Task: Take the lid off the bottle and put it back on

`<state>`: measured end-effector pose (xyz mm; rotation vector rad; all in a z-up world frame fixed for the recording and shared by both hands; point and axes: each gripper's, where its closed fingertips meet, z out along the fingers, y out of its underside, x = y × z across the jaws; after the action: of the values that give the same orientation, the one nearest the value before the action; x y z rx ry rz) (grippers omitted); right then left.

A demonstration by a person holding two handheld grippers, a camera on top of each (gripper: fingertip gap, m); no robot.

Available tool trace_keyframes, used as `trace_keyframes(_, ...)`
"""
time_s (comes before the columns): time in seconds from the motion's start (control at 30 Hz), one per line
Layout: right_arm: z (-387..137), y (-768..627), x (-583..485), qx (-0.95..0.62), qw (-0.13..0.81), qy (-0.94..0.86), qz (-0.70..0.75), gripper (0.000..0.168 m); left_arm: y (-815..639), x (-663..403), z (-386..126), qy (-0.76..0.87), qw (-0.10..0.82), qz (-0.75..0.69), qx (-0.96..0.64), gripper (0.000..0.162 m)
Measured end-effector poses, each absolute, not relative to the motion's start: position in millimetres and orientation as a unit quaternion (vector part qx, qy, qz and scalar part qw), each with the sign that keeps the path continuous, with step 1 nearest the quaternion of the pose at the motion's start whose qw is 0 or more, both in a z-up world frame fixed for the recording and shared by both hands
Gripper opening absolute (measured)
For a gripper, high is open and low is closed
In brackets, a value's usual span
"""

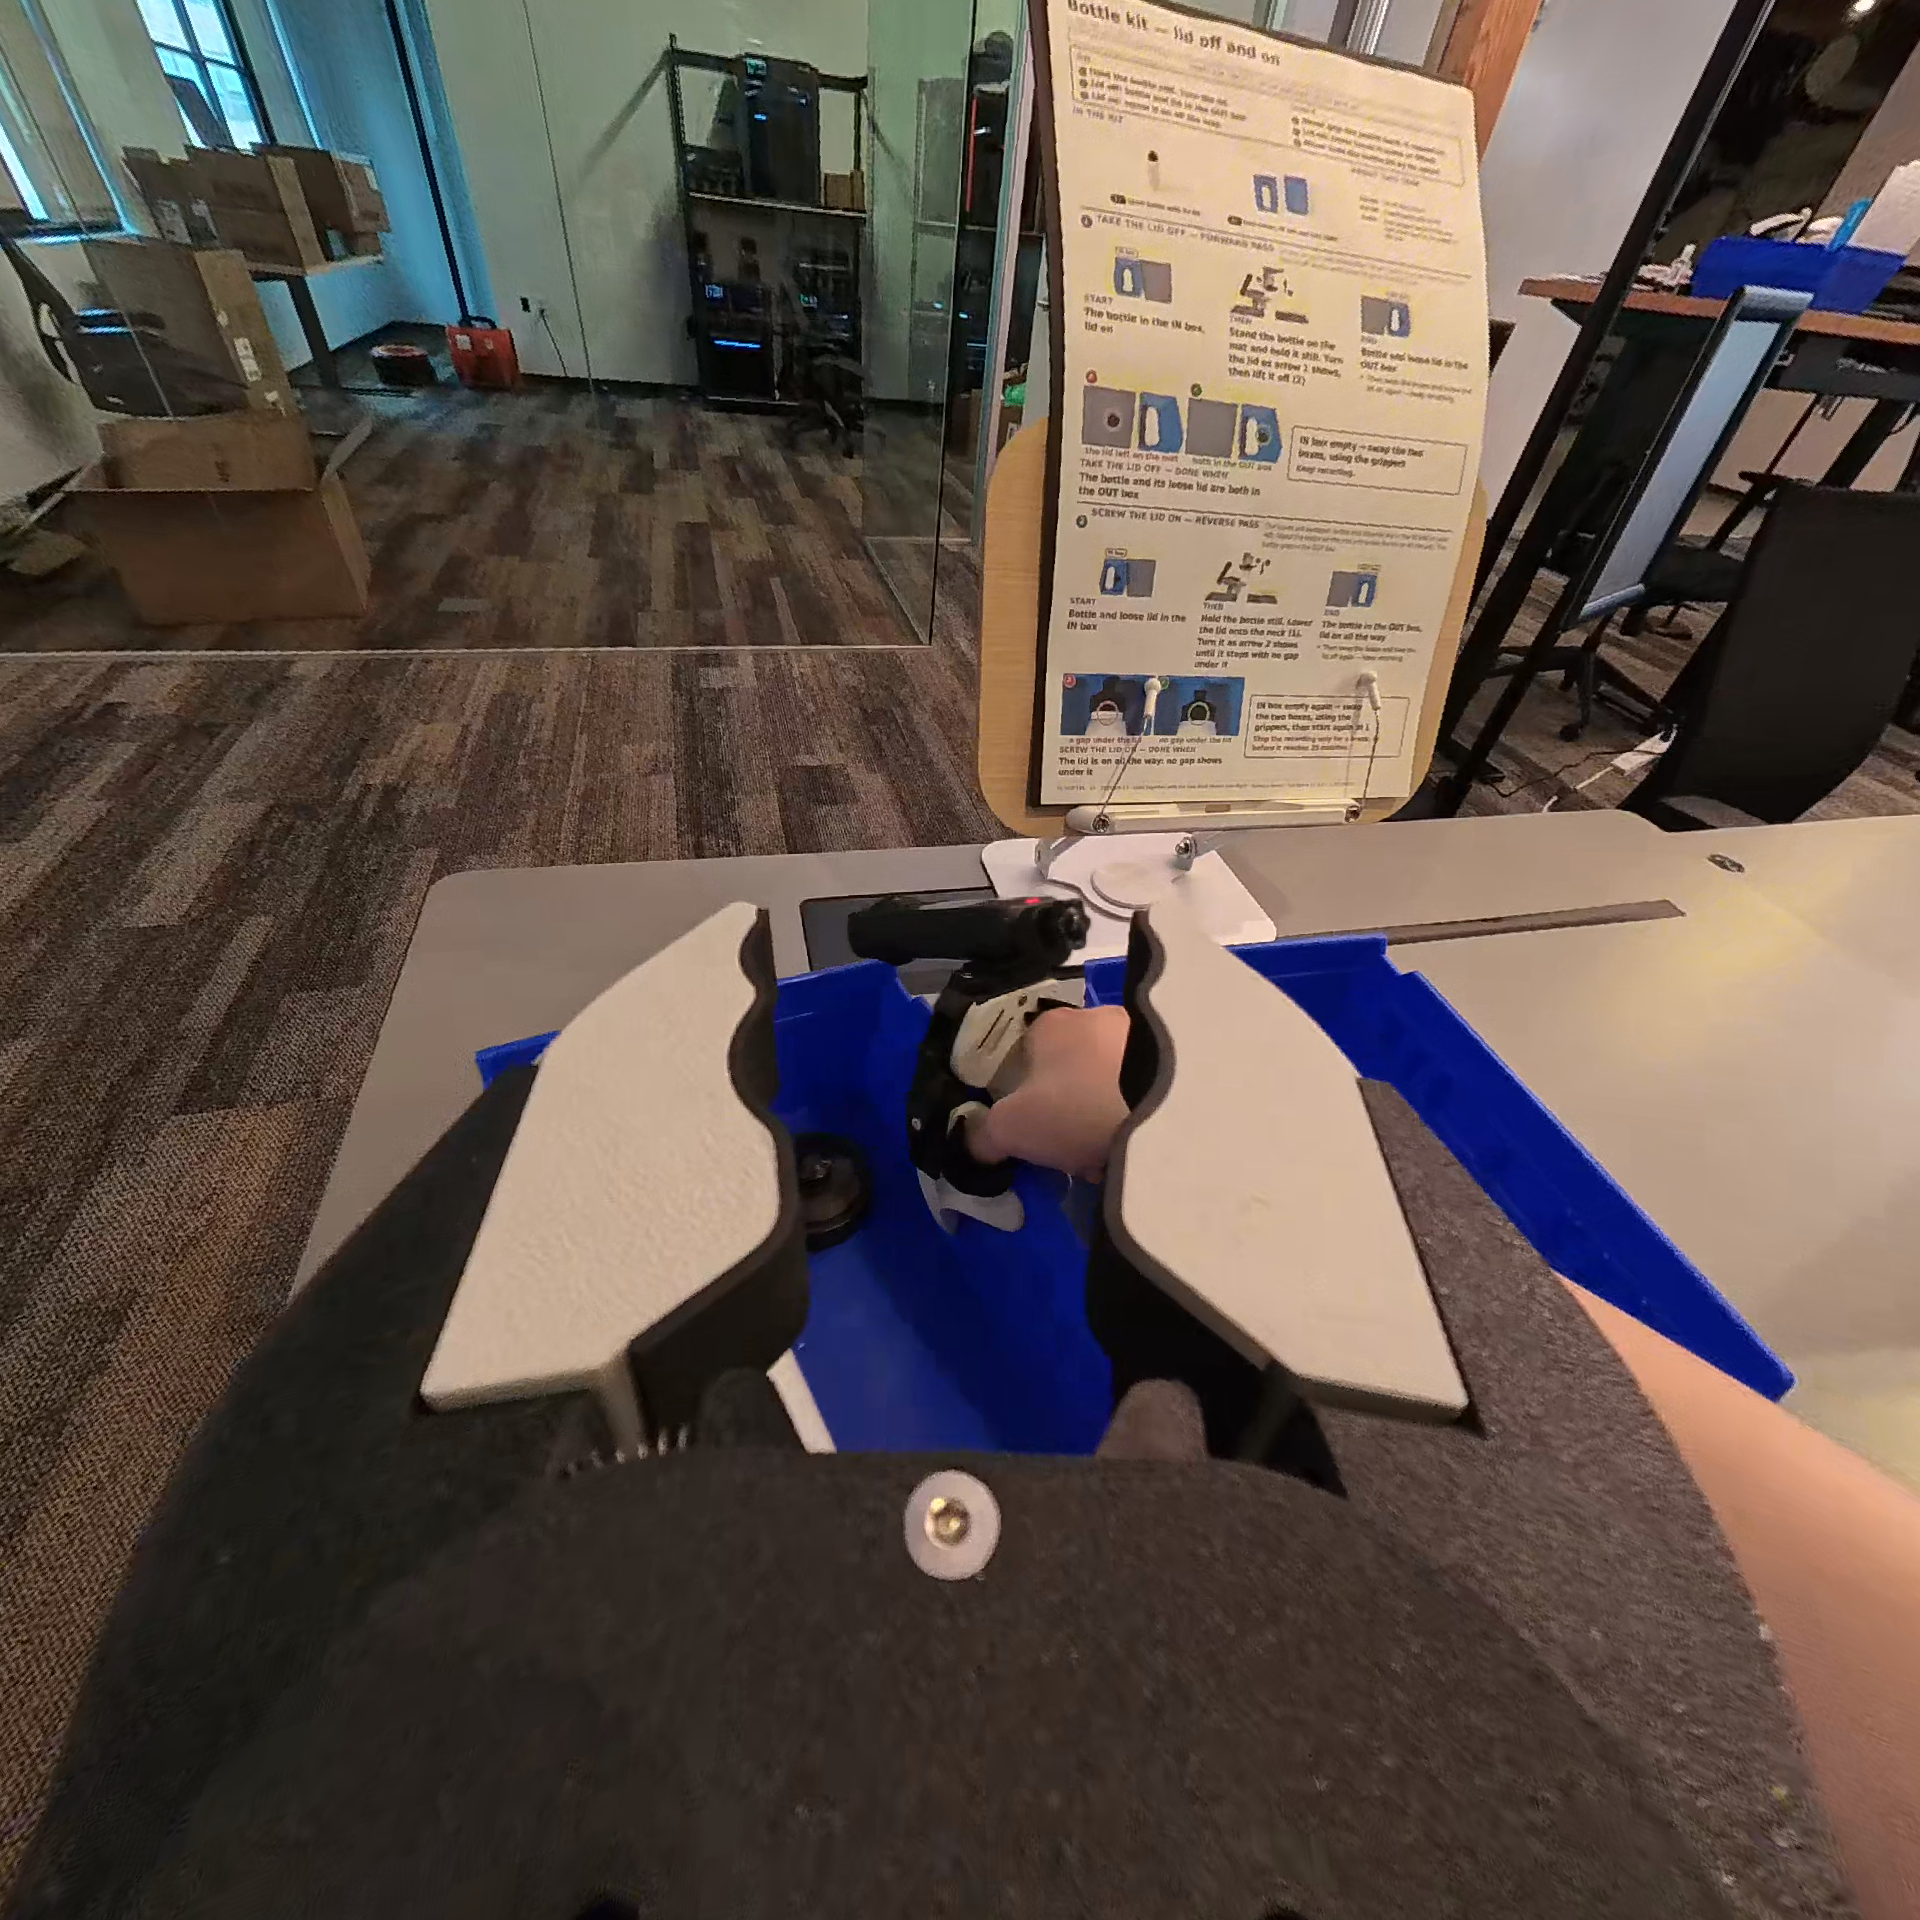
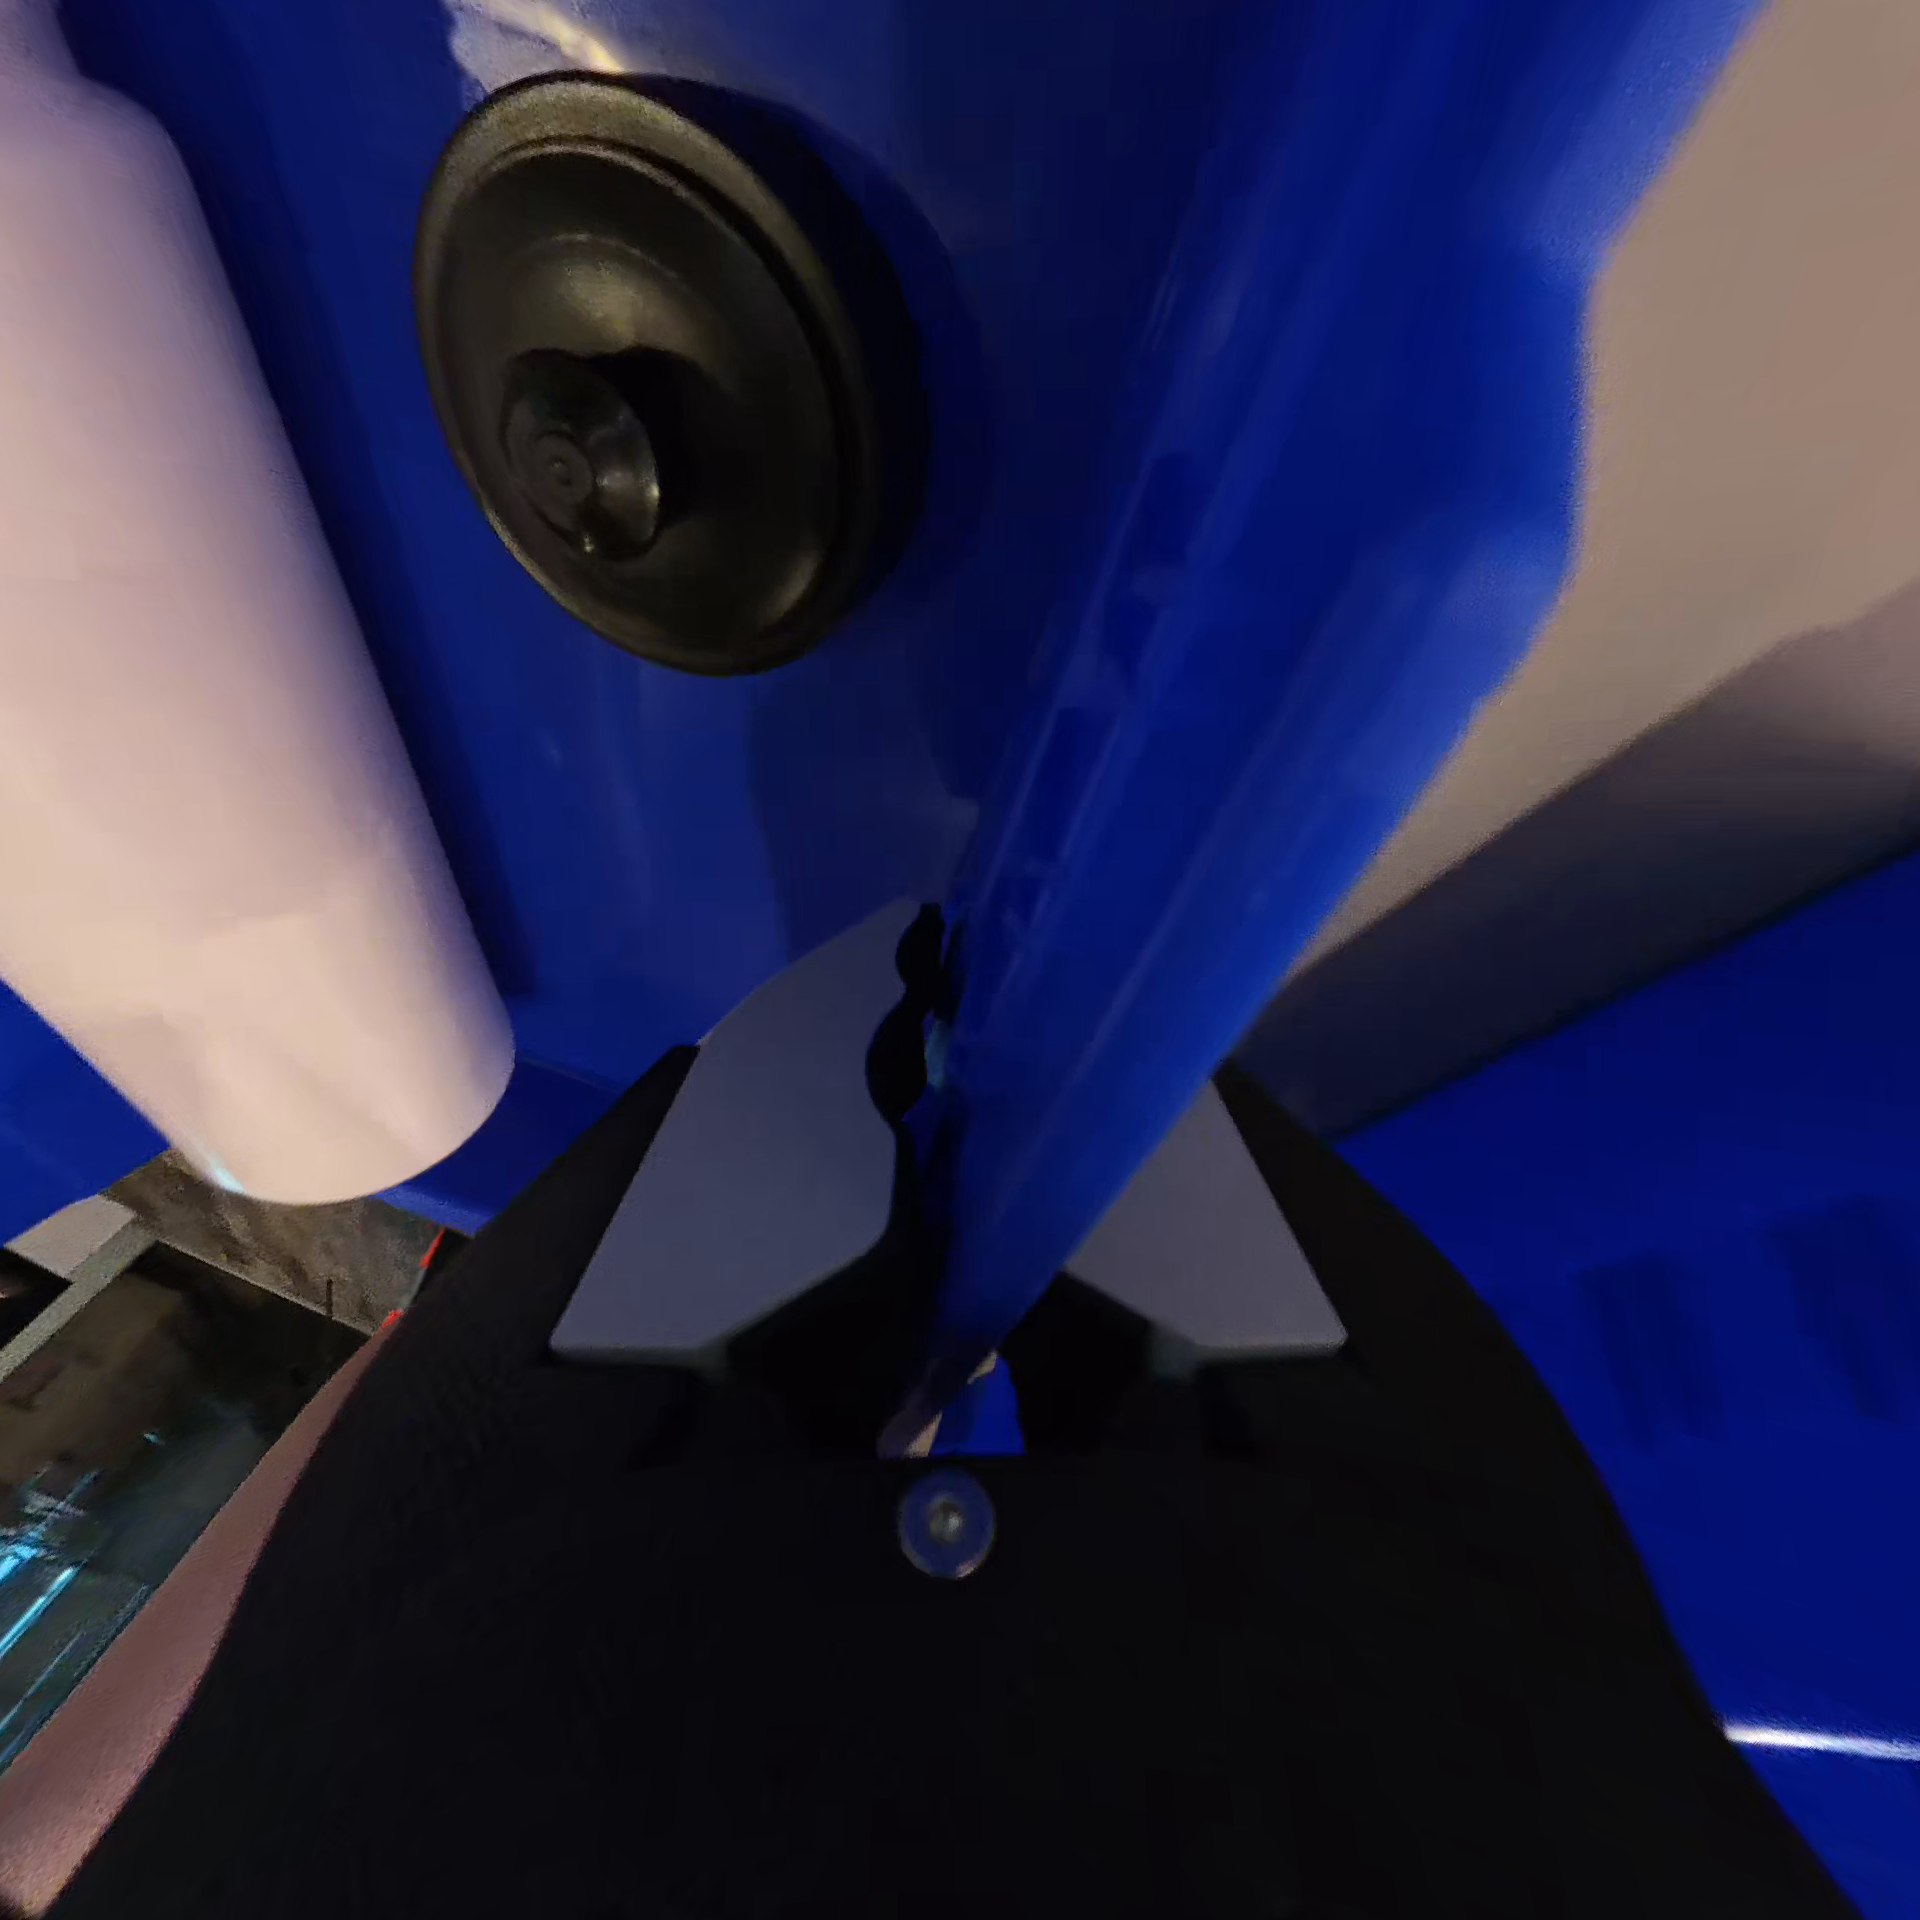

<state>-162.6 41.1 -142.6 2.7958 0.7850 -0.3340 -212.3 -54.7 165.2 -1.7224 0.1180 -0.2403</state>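
A black lid point(image 2: 665, 374) lies loose on the floor of a blue bin point(image 2: 1195, 520). A white bottle point(image 2: 208, 675) lies beside it on the left, without the lid. My right gripper point(image 2: 935, 935) is shut on the bin's wall, one finger inside and one outside. In the left wrist view my left gripper point(image 1: 951, 945) is open and empty, hovering over the same bin point(image 1: 935, 1351). The lid point(image 1: 831, 1184) shows beside its left finger. A hand holds the right gripper point(image 1: 977, 1210) down in the bin. A white sliver point(image 1: 805, 1403) low between my fingers may be the bottle.
A second blue bin point(image 1: 1455, 1091) sits to the right on the grey table point(image 1: 1662, 987). An instruction sheet on a stand point(image 1: 1247, 416) rises at the table's far edge. The table's left edge drops to carpet point(image 1: 208, 935).
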Motion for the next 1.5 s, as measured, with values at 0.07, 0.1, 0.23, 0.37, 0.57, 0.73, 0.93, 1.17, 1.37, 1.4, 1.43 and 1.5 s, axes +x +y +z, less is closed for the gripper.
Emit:
trace_keyframes(0.07, -141.7, 41.1, -161.6, 0.95, 0.104, 0.27, -0.117, 0.011, -53.6, -212.3, 164.2, 0.052, 0.642, -0.104, -0.758, 0.065)
trace_keyframes(0.1, -139.5, 39.7, -162.3, 0.948, 0.106, 0.274, -0.123, 0.016, -53.0, -212.3, 162.4, 0.053, 0.639, -0.102, -0.761, 0.065)
trace_keyframes(0.23, -96.8, 58.5, -165.3, 0.936, 0.014, 0.322, -0.144, 0.031, -51.9, -213.4, 156.4, 0.055, 0.626, -0.096, -0.772, 0.068)
trace_keyframes(0.37, -7.7, 98.8, -121.3, 0.898, -0.232, 0.358, -0.105, 0.042, -53.6, -214.4, 155.9, 0.056, 0.625, -0.097, -0.773, 0.068)
trace_keyframes(0.57, -40.6, 92.4, 101.6, 0.943, -0.163, 0.254, 0.137, 0.083, -50.6, -210.0, 150.2, 0.058, 0.61, -0.098, -0.785, 0.068)
trace_keyframes(0.73, -118.7, 40.4, 173.8, 0.978, -0.016, 0.197, 0.062, 0.09, -44.4, -197.8, 143.0, 0.074, 0.593, -0.08, -0.798, 0.069)
trace_keyframes(0.93, -130.1, 18.9, 197.9, 0.981, 0.023, 0.173, -0.084, 0.01, -39.7, -182.4, 132.2, 0.095, 0.572, -0.049, -0.814, 0.068)
trace_keyframes(1.17, -130.9, 28.3, 325.2, 0.994, 0.001, 0.092, -0.064, 0.008, -32.9, -172.4, 124.9, 0.107, 0.561, -0.021, -0.82, 0.067)
trace_keyframes(1.37, -131.6, 26.9, 420.7, 0.998, -0.006, 0.027, -0.059, 0.008, -22.4, -188.7, 111.6, 0.075, 0.536, -0.004, -0.841, 0.07)
trace_keyframes(1.4, -131.7, 27.0, 432.6, 0.998, -0.008, 0.016, -0.058, 0.008, -20.6, -194.7, 109.8, 0.066, 0.534, -0.001, -0.843, 0.071)
trace_keyframes(1.43, -131.8, 27.9, 443.6, 0.998, -0.011, 0.01, -0.058, 0.008, -18.9, -201.9, 108.1, 0.056, 0.531, 0.003, -0.845, 0.072)
trace_keyframes(1.5, -131.9, 29.9, 462.3, 0.998, -0.017, 0.005, -0.058, 0.008, -16.8, -219.0, 102.0, 0.034, 0.519, 0.015, -0.854, 0.072)
